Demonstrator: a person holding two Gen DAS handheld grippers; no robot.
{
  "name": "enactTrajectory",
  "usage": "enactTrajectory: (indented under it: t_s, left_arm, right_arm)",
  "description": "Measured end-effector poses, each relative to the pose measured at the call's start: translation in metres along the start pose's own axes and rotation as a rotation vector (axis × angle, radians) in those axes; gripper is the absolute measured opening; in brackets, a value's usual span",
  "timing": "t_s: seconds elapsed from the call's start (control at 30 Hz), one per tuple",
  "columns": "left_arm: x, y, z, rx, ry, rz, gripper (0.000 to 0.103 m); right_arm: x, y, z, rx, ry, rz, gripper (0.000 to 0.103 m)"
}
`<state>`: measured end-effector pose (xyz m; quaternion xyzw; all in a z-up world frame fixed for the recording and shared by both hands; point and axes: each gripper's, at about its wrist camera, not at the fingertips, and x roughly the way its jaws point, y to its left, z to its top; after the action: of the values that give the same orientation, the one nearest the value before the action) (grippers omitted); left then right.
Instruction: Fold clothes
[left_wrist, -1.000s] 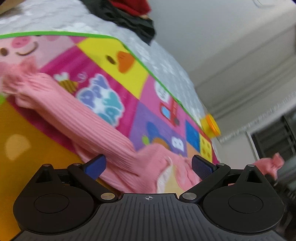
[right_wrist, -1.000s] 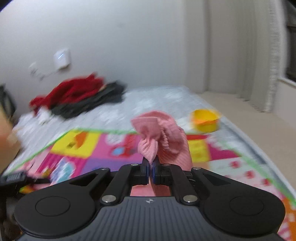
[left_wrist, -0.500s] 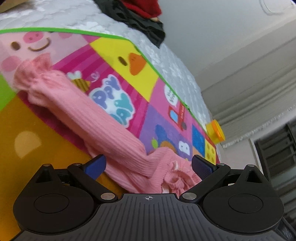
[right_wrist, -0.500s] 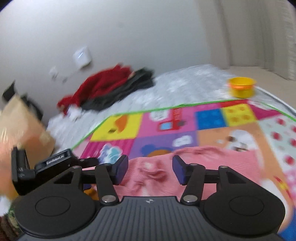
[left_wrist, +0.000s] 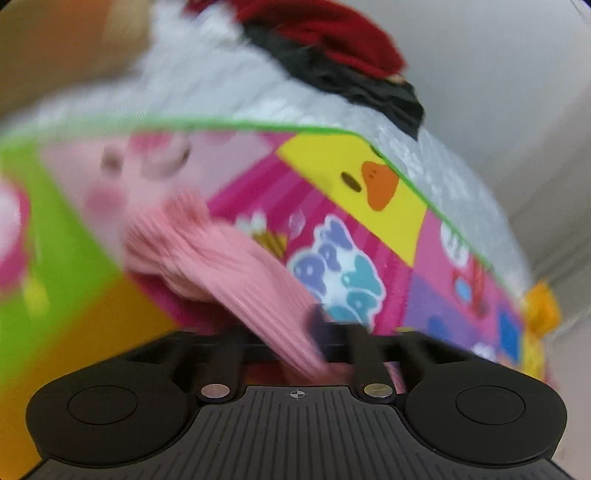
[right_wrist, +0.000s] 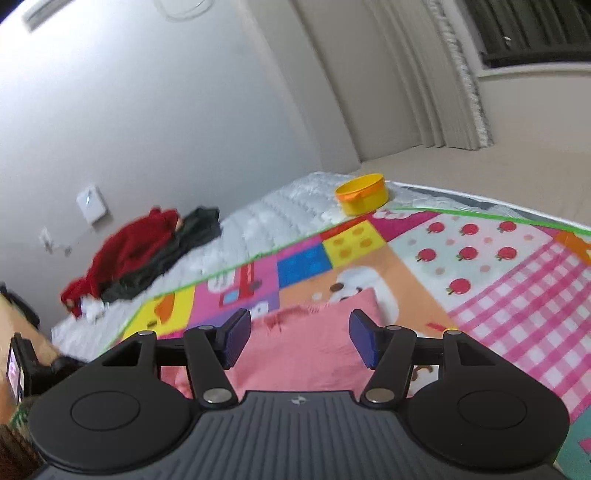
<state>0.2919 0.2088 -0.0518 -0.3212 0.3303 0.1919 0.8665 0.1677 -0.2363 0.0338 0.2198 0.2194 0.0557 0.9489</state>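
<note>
The left tool (left_wrist: 295, 332) is seen clamped on a pink ribbed sleeve (left_wrist: 236, 273) at lower centre. The right tool (right_wrist: 300, 339) is caught opening, nothing gripped, above the pink garment (right_wrist: 310, 350) spread on a patterned play mat (right_wrist: 498, 280). A yellow bowl (right_wrist: 364, 194) is visible beyond.
</note>
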Motion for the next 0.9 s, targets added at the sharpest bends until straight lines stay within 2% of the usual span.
enactTrajectory:
  t_s: [0.03,0.17,0.3,0.33,0.4,0.43,0.47,0.53,0.67,0.8,0.87,0.9]
  left_arm:
    - [-0.006,-0.01,0.002,0.063,-0.016,0.0,0.007]
    - [-0.053,-0.069,-0.005,0.249,-0.092,-0.128,0.007]
    - [-0.08,-0.138,-0.029,0.316,-0.072,-0.299,0.007]
    - [-0.084,-0.155,-0.038,0.338,-0.052,-0.344,0.01]
    - [-0.084,-0.188,-0.059,0.389,0.03,-0.445,0.034]
    - [-0.083,-0.195,-0.069,0.411,0.074,-0.478,0.06]
    - [-0.082,-0.202,-0.078,0.434,0.119,-0.511,0.078]
    - [-0.081,-0.214,-0.097,0.481,0.204,-0.568,0.085]
    - [-0.078,-0.202,-0.126,0.583,0.302,-0.568,0.093]
    - [-0.07,-0.175,-0.145,0.574,0.408,-0.549,0.095]
    - [-0.069,-0.167,-0.151,0.566,0.43,-0.549,0.095]
    - [-0.072,-0.17,-0.151,0.57,0.426,-0.573,0.096]
  right_arm:
    - [-0.001,-0.007,0.003,0.035,-0.012,-0.002,0.06]
    - [-0.004,-0.031,0.013,0.148,-0.045,-0.03,0.06]
    - [-0.005,-0.043,0.015,0.19,-0.056,-0.064,0.061]
    - [-0.005,-0.044,0.015,0.192,-0.059,-0.072,0.062]
    - [-0.004,-0.047,0.014,0.192,-0.057,-0.089,0.063]
    - [-0.002,-0.049,0.013,0.195,-0.05,-0.098,0.063]
    - [0.0,-0.051,0.013,0.201,-0.045,-0.103,0.063]
    - [0.0,-0.056,0.012,0.224,-0.032,-0.108,0.063]
    - [0.005,-0.064,0.009,0.269,0.004,-0.106,0.066]
    - [0.009,-0.061,0.005,0.246,0.028,-0.117,0.067]
    - [0.011,-0.057,0.003,0.224,0.033,-0.123,0.067]
    - [0.012,-0.056,0.003,0.219,0.032,-0.129,0.068]
